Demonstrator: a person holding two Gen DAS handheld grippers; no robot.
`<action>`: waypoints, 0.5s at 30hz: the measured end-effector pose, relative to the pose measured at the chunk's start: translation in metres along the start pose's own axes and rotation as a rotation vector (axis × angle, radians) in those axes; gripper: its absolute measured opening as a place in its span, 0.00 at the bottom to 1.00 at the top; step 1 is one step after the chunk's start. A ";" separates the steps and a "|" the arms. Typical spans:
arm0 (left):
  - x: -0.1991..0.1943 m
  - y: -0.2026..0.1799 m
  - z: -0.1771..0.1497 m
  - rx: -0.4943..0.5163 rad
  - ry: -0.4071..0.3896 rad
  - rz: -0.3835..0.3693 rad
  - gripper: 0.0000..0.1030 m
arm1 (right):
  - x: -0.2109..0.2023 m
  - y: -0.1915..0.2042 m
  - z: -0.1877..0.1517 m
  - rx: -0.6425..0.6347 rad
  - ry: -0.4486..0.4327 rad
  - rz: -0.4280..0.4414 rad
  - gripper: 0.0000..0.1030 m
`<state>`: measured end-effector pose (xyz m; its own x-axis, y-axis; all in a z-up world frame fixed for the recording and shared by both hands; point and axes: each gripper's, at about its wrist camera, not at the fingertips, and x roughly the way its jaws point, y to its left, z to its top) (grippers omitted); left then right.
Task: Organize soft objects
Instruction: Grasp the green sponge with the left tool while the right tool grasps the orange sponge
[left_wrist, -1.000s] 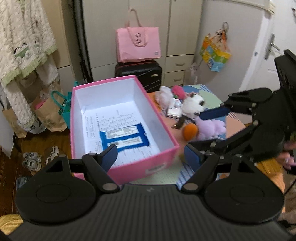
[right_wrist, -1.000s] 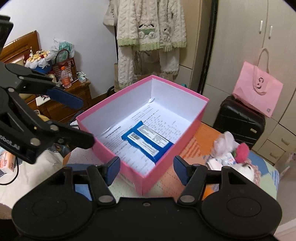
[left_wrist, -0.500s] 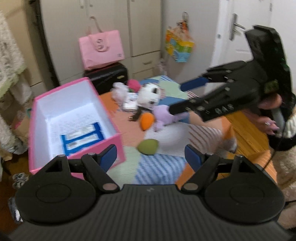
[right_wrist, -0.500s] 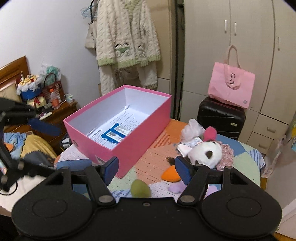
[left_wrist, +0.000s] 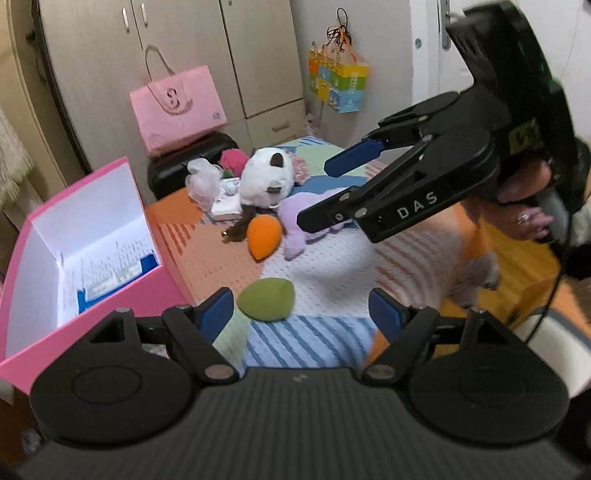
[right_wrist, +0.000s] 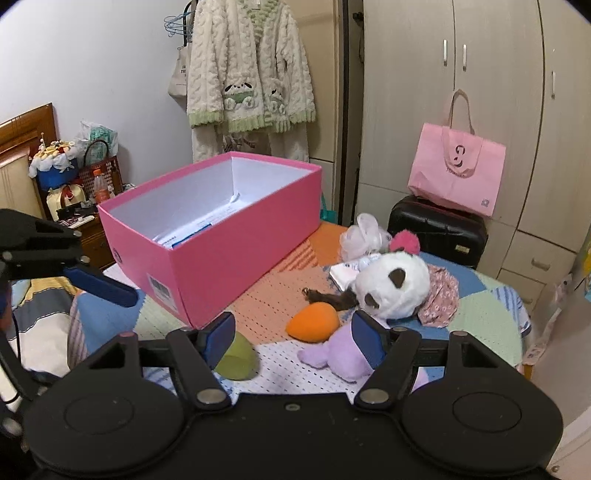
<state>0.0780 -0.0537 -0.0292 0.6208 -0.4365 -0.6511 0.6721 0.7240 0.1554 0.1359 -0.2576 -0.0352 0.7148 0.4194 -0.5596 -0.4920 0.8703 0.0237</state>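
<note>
A pink box (left_wrist: 110, 295) (right_wrist: 236, 258) stands open on a patchwork cloth, with papers and a blue packet inside. To its right lie a green sponge (left_wrist: 266, 299) (right_wrist: 236, 358), an orange sponge (left_wrist: 263, 236) (right_wrist: 314, 326), a purple plush (left_wrist: 306, 221) (right_wrist: 343, 358), a panda plush (left_wrist: 267, 181) (right_wrist: 391, 288), a pink pompom (right_wrist: 404, 240) and a white mesh puff (right_wrist: 364, 234). My left gripper (left_wrist: 301, 314) is open and empty just above the green sponge. My right gripper (right_wrist: 293, 339) (left_wrist: 321, 195) is open and empty above the purple plush.
A black suitcase (right_wrist: 437, 229) with a pink tote bag (right_wrist: 458, 166) stands behind the table, before wardrobe doors. A fluffy robe (right_wrist: 251, 70) hangs on the wall. A cluttered wooden nightstand (right_wrist: 85, 221) stands left of the box. A door (left_wrist: 432, 44) is at the far right.
Both grippers have swung right, away from above the box and toward the soft toys. The box now sits at the left of both views. Both jaws stay open.
</note>
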 end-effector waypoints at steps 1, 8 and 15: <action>0.005 -0.003 -0.001 0.015 -0.009 0.020 0.77 | 0.004 -0.002 -0.002 0.000 0.000 0.008 0.73; 0.047 -0.015 -0.004 0.001 0.037 0.034 0.77 | 0.025 -0.006 -0.009 -0.049 0.008 0.041 0.73; 0.074 -0.014 -0.008 -0.055 0.006 0.167 0.77 | 0.044 -0.006 -0.007 -0.109 0.000 0.050 0.73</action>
<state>0.1107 -0.0919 -0.0853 0.7192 -0.3048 -0.6244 0.5369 0.8142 0.2210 0.1667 -0.2459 -0.0663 0.6879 0.4618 -0.5600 -0.5785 0.8148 -0.0387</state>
